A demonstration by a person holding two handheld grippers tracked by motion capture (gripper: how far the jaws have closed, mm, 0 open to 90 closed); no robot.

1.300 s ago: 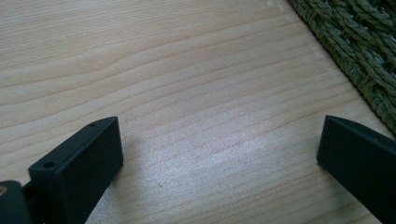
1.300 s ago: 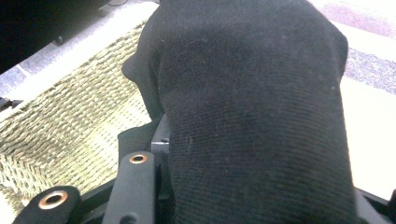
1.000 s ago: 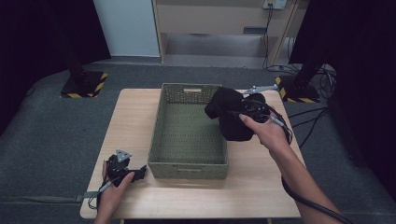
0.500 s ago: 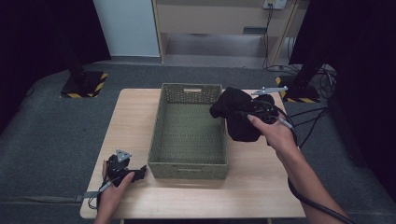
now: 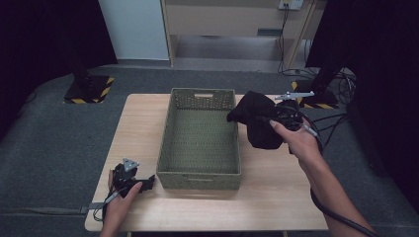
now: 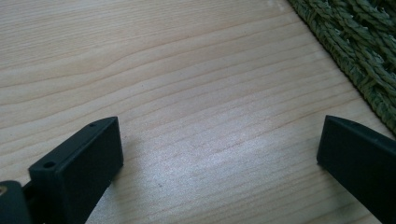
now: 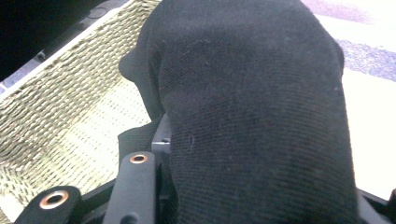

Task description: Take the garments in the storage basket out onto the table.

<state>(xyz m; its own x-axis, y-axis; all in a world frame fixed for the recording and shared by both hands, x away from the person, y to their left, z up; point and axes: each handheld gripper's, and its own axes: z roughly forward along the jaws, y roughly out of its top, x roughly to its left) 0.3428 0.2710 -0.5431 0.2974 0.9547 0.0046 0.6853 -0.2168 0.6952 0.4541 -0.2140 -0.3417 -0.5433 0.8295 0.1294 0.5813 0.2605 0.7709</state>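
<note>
Now black cloth (image 5: 259,126) hanging lengthwise downward

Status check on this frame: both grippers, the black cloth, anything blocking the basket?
Right gripper shut on black cloth, beside basket right rim. Left gripper open, resting on table. Nothing visible blocking the basket.

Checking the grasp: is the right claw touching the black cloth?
Touching. The right gripper view shows the black cloth draped over the right claw, pinched between its jaws.
</note>
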